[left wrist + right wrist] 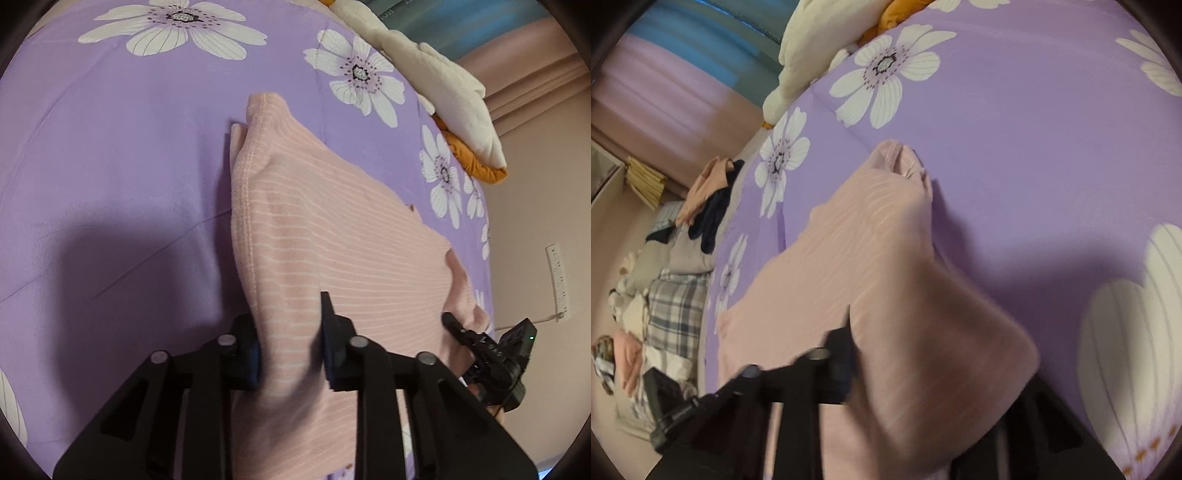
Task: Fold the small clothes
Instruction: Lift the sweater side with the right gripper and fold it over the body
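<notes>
Both grippers, left gripper (290, 343) and right gripper (886, 354), are clamping the pink garment (332, 240); keep edges aligned while lowering onto the bedsheet (110, 147).

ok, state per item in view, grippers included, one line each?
Pink striped knit garment: partly folded, near end lifted off the bedsheet, far end resting on it.
Left gripper: shut on the garment's near edge.
Right gripper: cloth draped over it, one finger hidden; grip can't be confirmed.
Purple floral bedsheet: spread out, lightly creased.
Cream plush toy: lying at the bed's edge.
</notes>
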A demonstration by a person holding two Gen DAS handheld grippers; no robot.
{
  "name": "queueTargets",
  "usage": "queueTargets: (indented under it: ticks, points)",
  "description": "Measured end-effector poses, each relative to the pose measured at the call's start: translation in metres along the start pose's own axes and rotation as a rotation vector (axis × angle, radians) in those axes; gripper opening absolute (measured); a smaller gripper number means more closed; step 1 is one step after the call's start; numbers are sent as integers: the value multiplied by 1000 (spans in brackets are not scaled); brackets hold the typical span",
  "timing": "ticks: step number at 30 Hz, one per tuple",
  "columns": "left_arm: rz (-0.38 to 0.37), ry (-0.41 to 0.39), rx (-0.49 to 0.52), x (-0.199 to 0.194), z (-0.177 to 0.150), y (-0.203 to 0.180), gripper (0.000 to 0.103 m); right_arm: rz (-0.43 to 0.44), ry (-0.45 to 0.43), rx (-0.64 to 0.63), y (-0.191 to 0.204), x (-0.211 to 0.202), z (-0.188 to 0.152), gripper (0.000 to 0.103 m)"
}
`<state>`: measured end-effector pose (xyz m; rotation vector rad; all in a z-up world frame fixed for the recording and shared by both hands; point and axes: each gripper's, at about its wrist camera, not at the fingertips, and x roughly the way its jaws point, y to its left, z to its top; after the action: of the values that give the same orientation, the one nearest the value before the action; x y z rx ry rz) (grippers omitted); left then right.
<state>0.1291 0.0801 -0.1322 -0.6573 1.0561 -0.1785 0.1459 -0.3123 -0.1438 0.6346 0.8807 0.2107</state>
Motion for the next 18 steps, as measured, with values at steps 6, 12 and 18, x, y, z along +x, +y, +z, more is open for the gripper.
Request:
queueTargets:
  ticks: [6, 12, 18]
  points:
    - [-43, -29, 33, -26, -9, -19, 19, 0, -84, -112, 29, -42, -8, 15]
    - [-55, 2, 60, -50, -46, -25, 20, -6, -99, -164, 43, -86, -23, 15]
    - [-35, 41, 67, -62, -92, -22, 20, -40, -62, -138, 30, -113, -50, 15]
